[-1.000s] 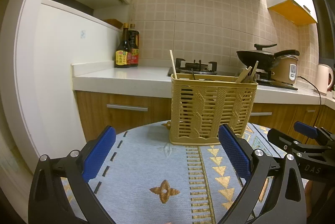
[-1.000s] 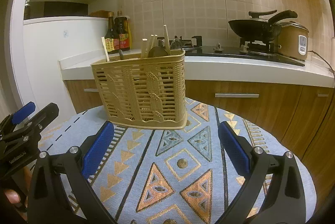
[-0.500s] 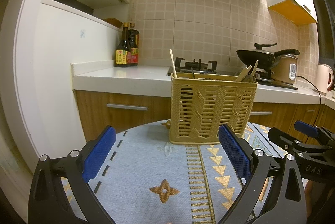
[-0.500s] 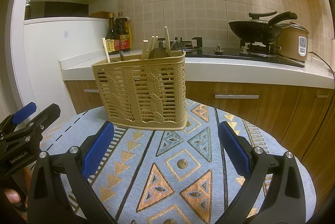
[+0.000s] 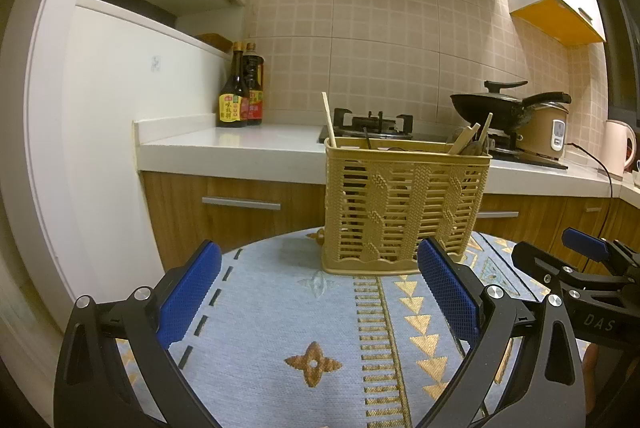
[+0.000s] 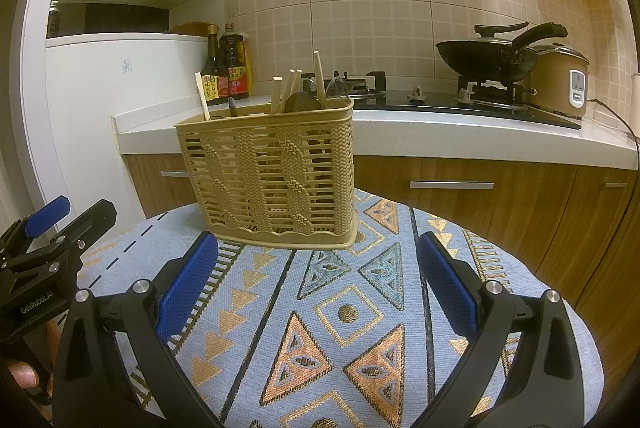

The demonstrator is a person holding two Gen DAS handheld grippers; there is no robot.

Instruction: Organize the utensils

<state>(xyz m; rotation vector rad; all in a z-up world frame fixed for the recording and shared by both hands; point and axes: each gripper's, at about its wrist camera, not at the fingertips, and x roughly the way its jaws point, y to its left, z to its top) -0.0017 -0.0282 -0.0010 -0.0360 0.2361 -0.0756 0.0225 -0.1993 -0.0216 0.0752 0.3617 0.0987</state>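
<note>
My left gripper (image 5: 318,294) and right gripper (image 6: 318,286) stay spread, empty. Utensil basket (image 6: 272,172) unmoved on the tablecloth (image 6: 360,328); view barely changed.

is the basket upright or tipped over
Upright. The basket sits flat on its base on the tablecloth, rim level, with chopsticks and other utensils sticking up out of the top.

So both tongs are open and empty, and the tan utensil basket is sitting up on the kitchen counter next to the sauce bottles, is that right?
Not quite. The basket stands on the round table's patterned cloth, in front of the counter, as the right wrist view shows. The sauce bottles are on the counter behind it. The left tongs and right tongs are indeed open and empty.
</note>
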